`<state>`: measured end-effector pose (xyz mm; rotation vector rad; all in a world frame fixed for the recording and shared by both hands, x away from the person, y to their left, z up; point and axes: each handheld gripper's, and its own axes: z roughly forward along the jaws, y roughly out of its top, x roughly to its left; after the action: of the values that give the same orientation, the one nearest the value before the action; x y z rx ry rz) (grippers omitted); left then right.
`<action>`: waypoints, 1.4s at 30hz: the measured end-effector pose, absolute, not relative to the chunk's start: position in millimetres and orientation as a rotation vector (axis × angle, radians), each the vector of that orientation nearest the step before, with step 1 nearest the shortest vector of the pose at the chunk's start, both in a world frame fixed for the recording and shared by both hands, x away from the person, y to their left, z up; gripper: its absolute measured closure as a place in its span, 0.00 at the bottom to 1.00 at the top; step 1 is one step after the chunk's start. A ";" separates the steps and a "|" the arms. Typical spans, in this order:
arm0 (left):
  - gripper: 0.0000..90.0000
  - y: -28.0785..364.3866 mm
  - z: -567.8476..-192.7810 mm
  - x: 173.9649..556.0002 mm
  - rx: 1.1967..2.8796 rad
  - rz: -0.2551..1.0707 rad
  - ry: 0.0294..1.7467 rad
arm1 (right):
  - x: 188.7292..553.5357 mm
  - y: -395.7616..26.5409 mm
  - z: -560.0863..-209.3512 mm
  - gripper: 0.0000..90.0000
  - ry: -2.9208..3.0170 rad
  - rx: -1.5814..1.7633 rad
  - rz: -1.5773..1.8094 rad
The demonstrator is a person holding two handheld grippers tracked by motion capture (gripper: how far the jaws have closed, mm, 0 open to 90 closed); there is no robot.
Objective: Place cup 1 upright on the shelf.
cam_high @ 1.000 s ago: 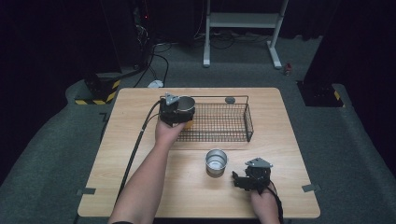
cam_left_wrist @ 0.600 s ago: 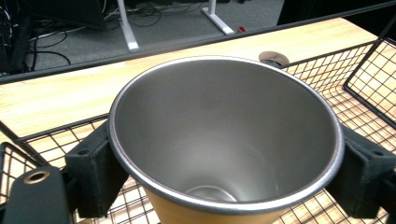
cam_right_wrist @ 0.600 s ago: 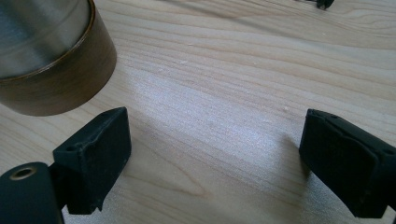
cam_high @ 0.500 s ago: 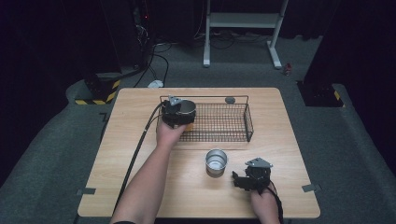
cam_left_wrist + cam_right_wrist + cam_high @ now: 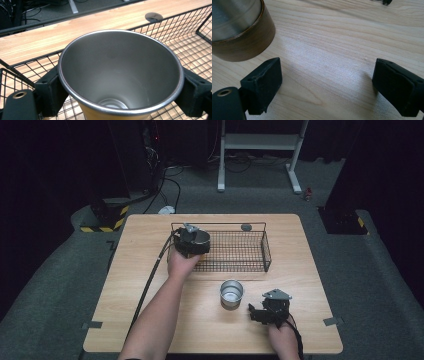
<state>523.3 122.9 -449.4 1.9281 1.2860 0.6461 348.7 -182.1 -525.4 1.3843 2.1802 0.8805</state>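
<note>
On the wooden table (image 5: 150, 320), two metal cups, one cup (image 5: 120, 75) pinched between the left gripper (image 5: 192, 242) jaws over the single wire basket's (image 5: 250, 252) left end, the second cup (image 5: 231, 293) standing just beside the right gripper (image 5: 256, 312), its jaws spread and empty.

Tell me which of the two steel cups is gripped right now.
The steel cup over the wire basket, clamped in the left gripper. The other cup stands free on the table, apart from the open right gripper.

No readable text, label, brand, number or sign on anything here.
</note>
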 end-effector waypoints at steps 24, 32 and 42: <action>0.15 125.3 -450.7 510.6 1.971 0.646 1.236 | 348.6 -182.1 -525.4 0.10 2.180 1.384 0.880; 0.15 130.1 -453.5 505.7 1.967 0.649 1.217 | 348.6 -182.2 -525.4 0.10 2.181 1.383 0.879; 0.15 131.4 -456.1 501.9 1.967 0.674 1.200 | 348.6 -182.2 -525.4 0.10 2.181 1.383 0.879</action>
<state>501.9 131.4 -456.1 1.9666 1.2001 0.6740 348.6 -182.2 -525.4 1.3830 2.1810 0.8792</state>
